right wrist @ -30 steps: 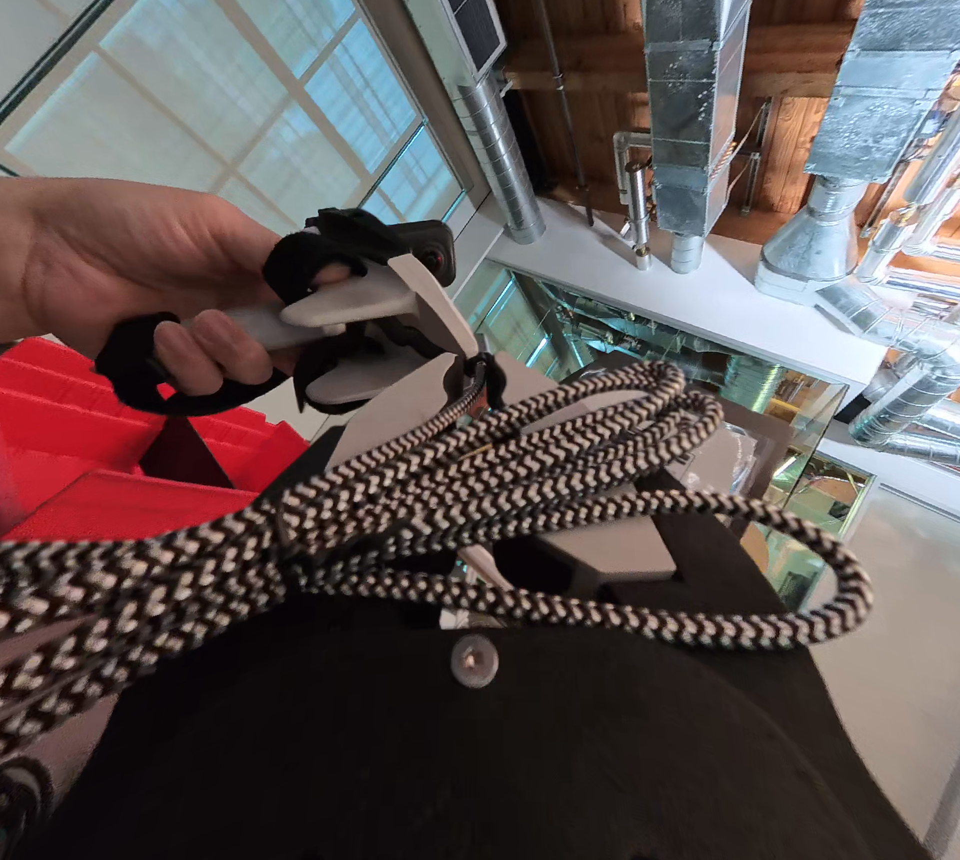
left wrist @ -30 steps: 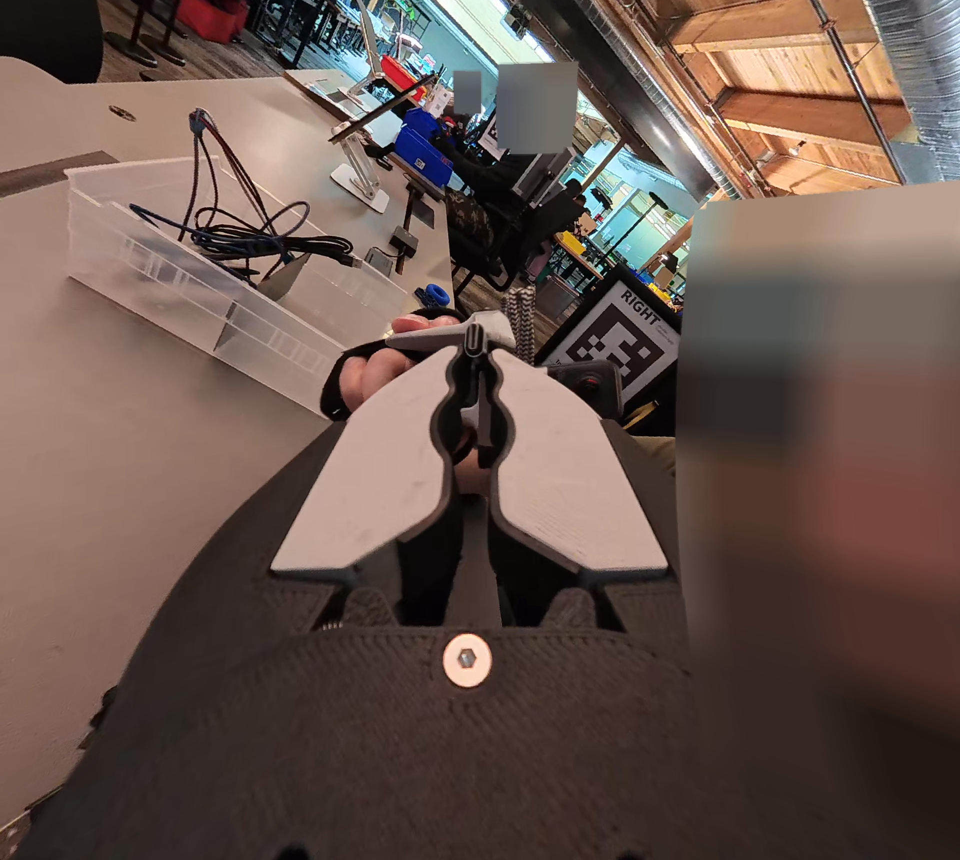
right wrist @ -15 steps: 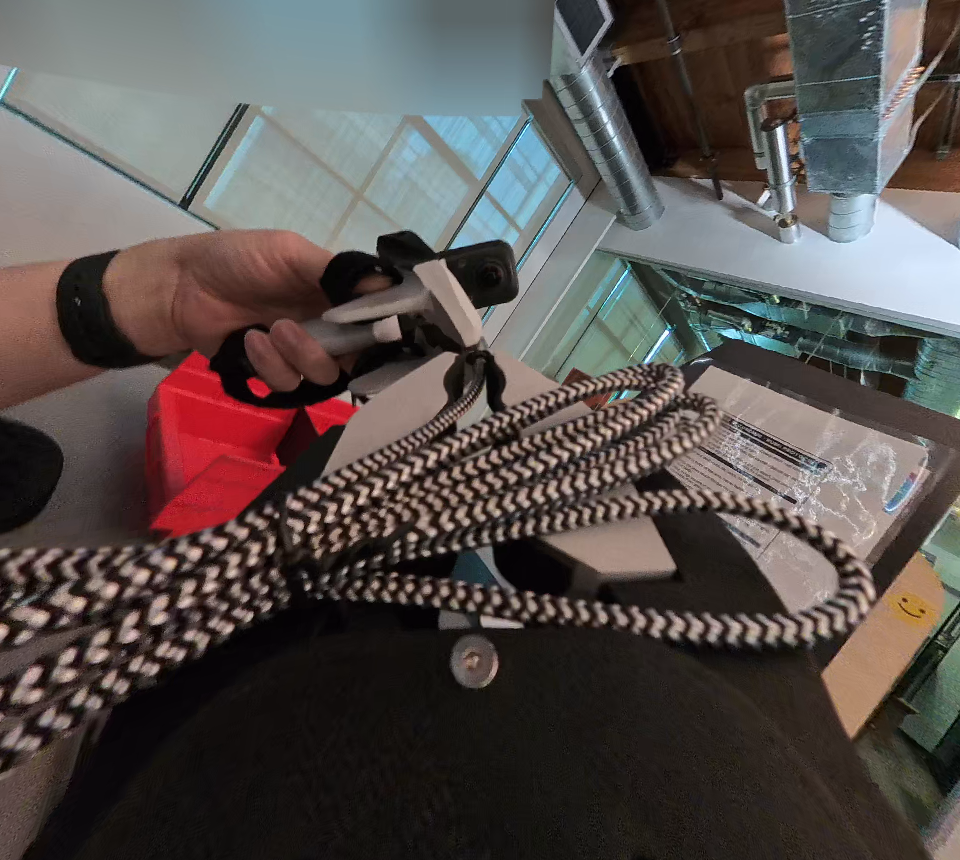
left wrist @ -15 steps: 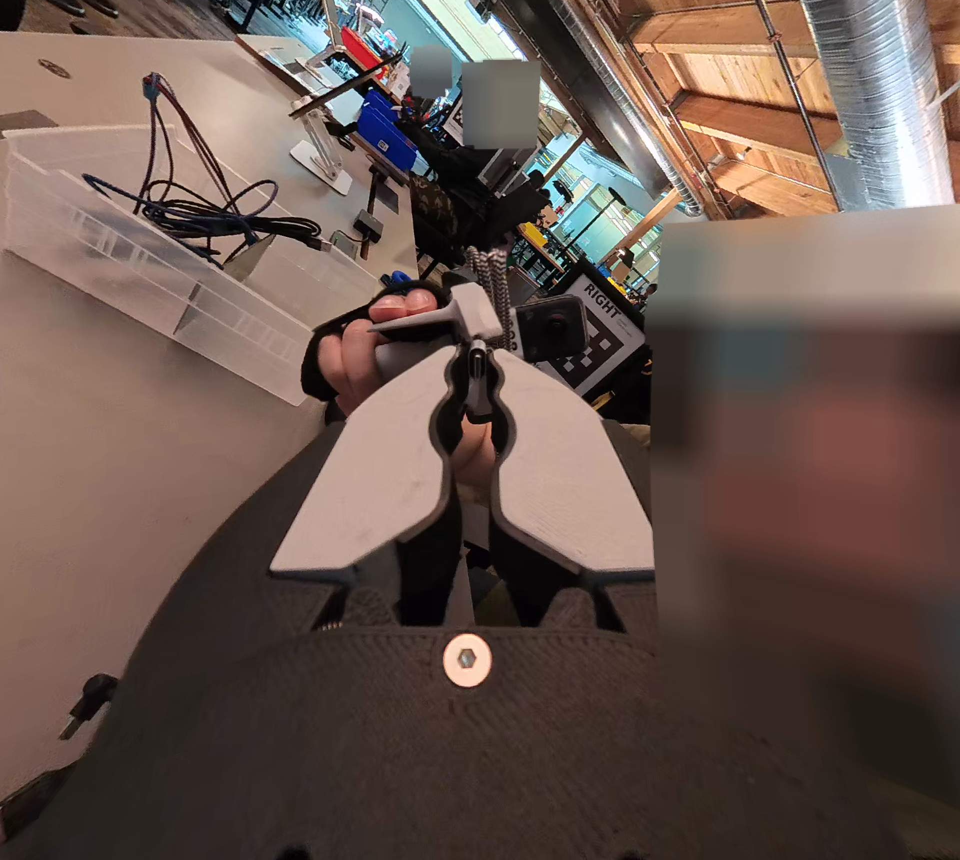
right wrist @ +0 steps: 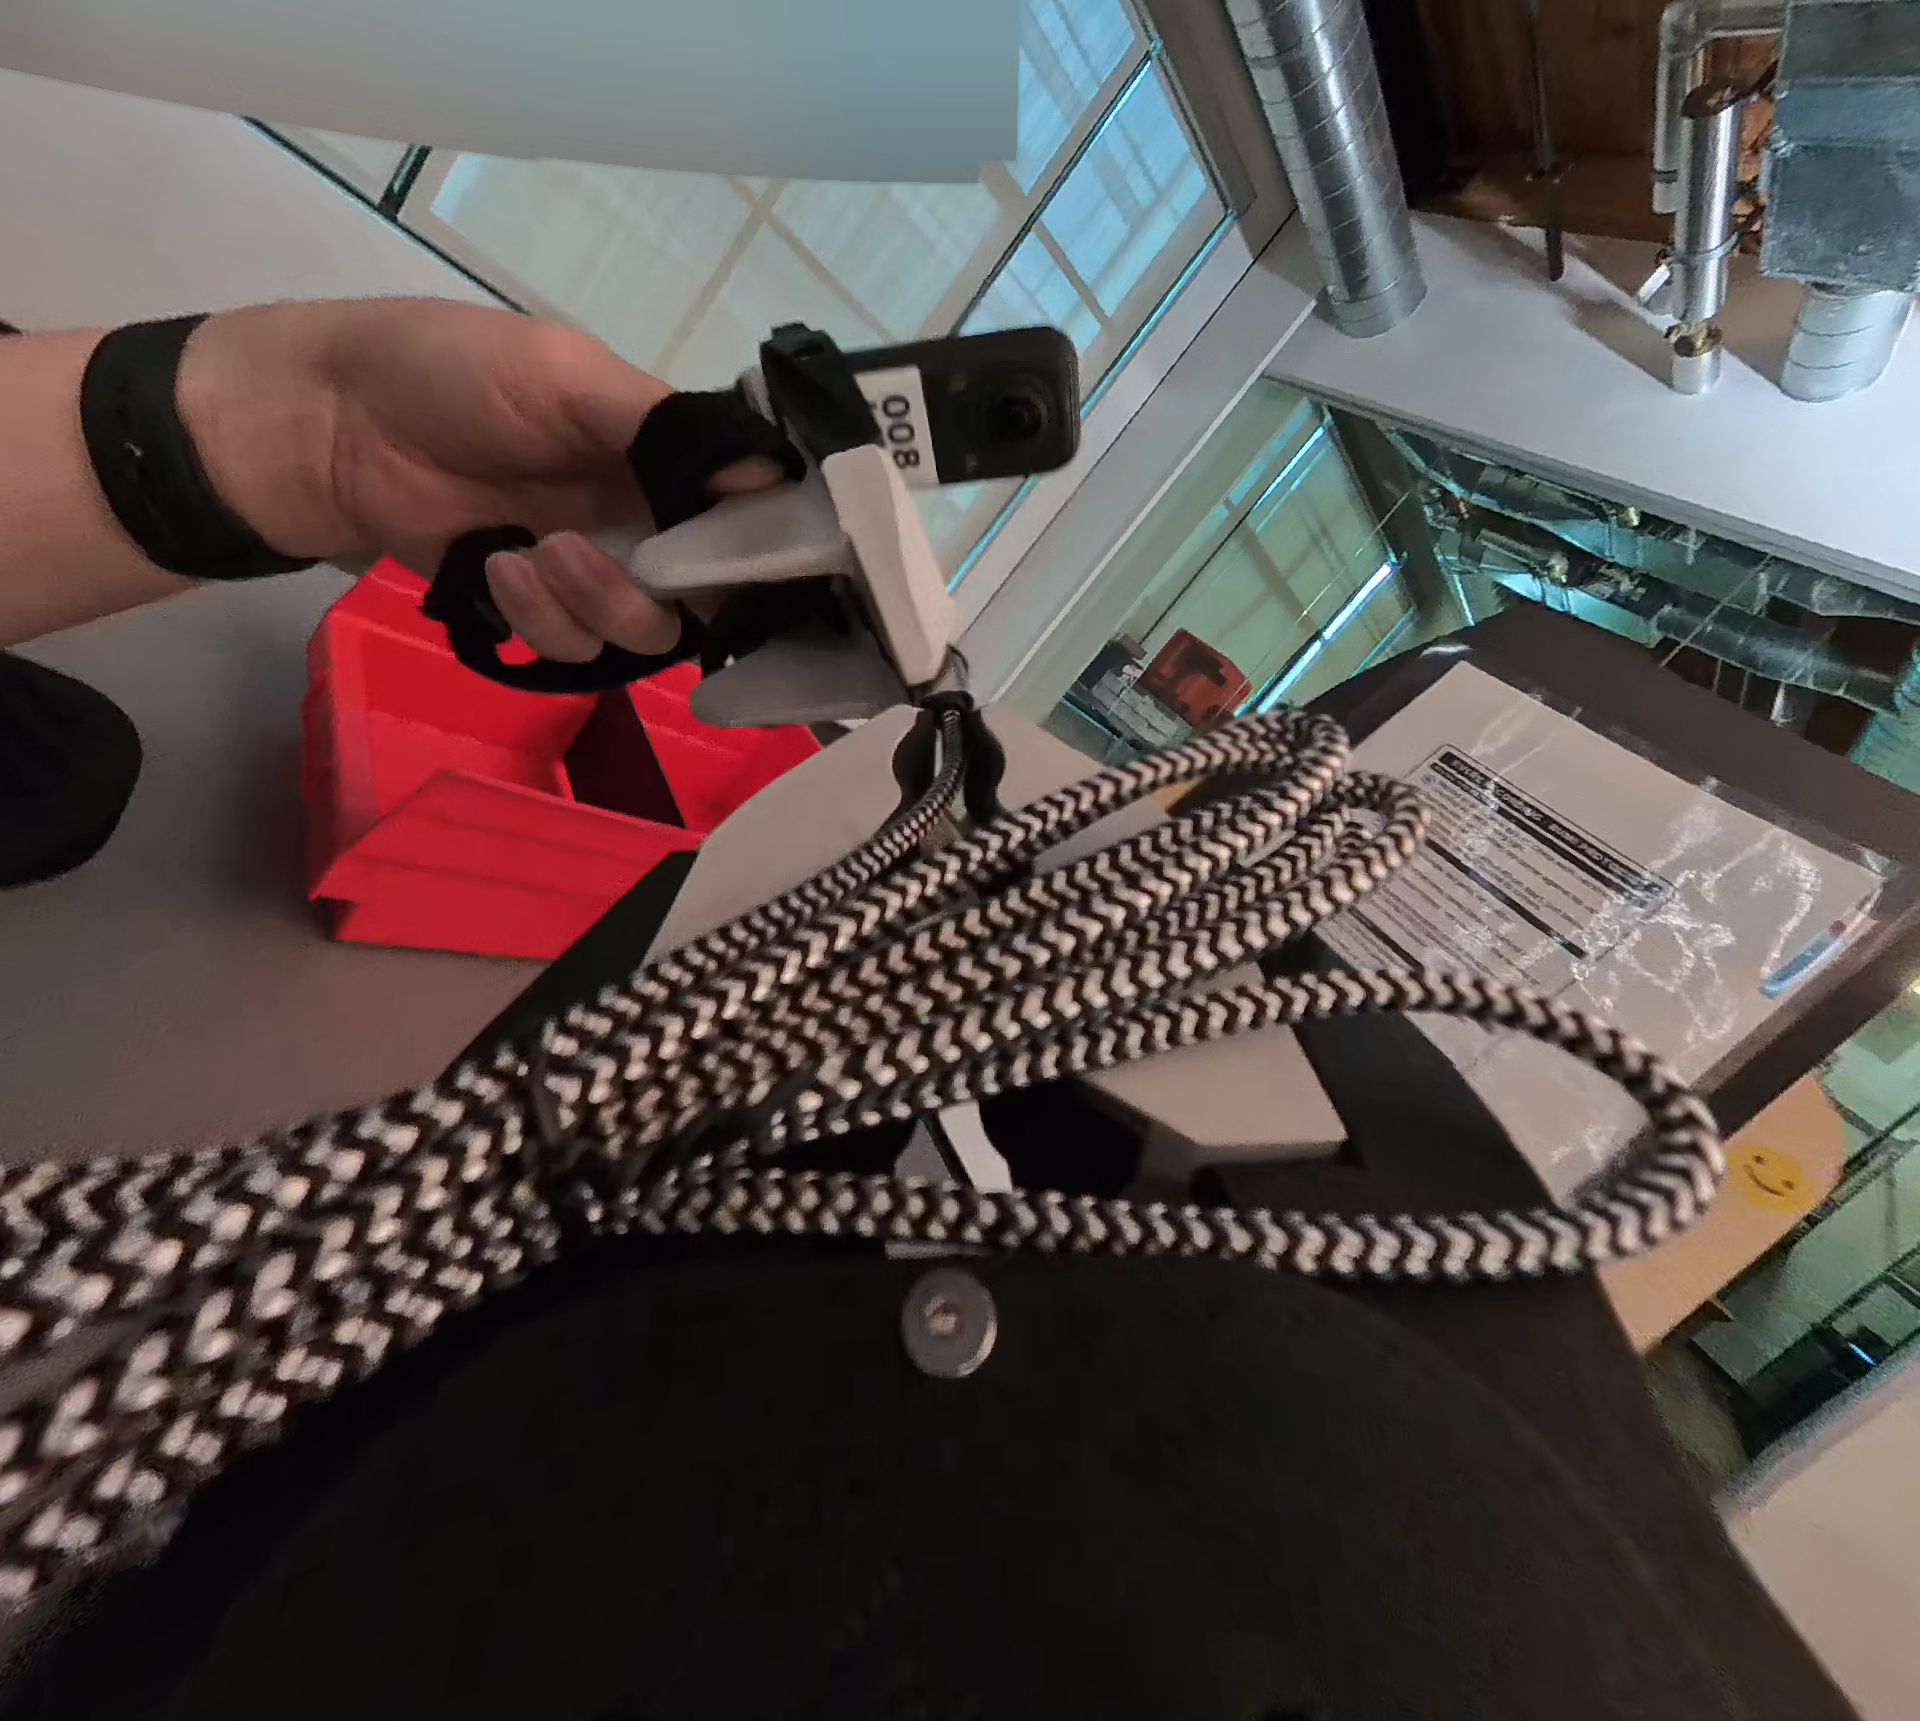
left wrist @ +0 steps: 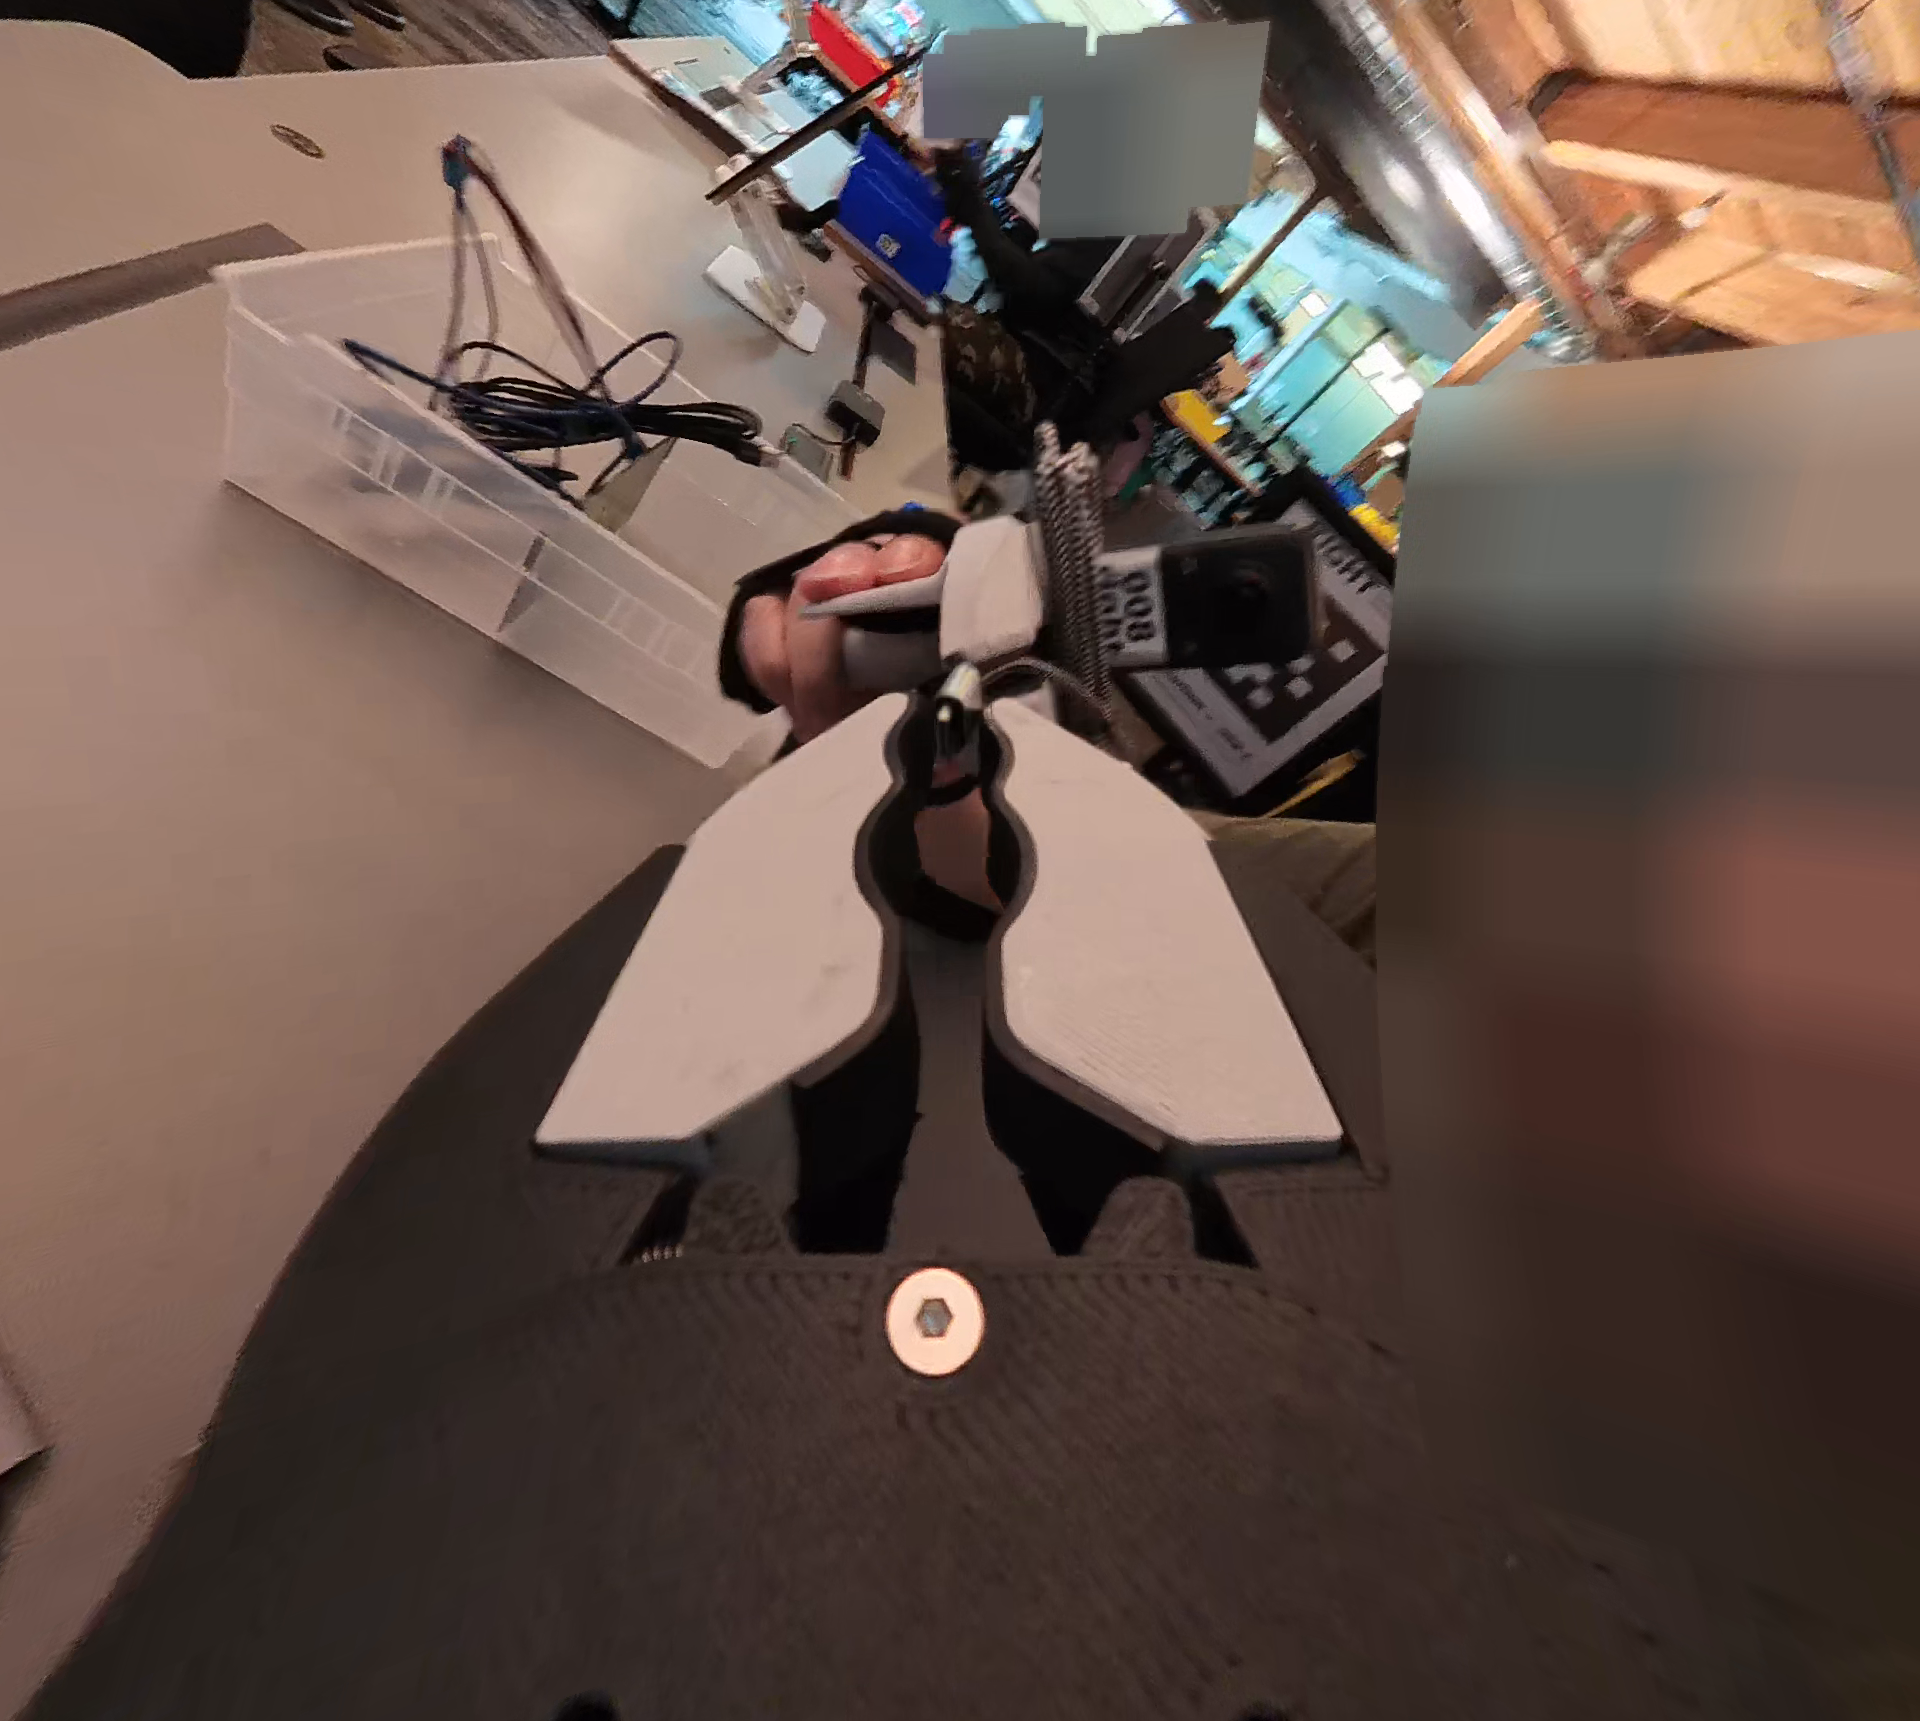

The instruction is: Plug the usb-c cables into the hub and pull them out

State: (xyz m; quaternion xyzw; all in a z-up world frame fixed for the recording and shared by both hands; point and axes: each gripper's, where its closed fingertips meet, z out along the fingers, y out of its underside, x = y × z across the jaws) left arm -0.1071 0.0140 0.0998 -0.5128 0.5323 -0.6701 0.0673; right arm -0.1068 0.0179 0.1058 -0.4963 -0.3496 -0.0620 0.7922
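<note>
Above the pale desk (left wrist: pixel 260 840), the silver usb-c plug (left wrist: pixel 954 701) is pinched by both closed hand-held grippers, left (left wrist: pixel 948 715) and right (right wrist: pixel 951 736); the black-and-white braided cable coil (right wrist: pixel 935 975) could snag or slip when pulled.

I'm looking across a beige table (left wrist: pixel 260 840) in my left wrist view. A clear plastic bin (left wrist: pixel 499 487) is sitting on it, holding a tangle of dark cables (left wrist: pixel 582 414). Farther along the tabletop, a white stand (left wrist: pixel 764 279) is standing upright. In my right wrist view, a red bin (right wrist: pixel 468 798) is resting on a grey surface (right wrist: pixel 156 996).
</note>
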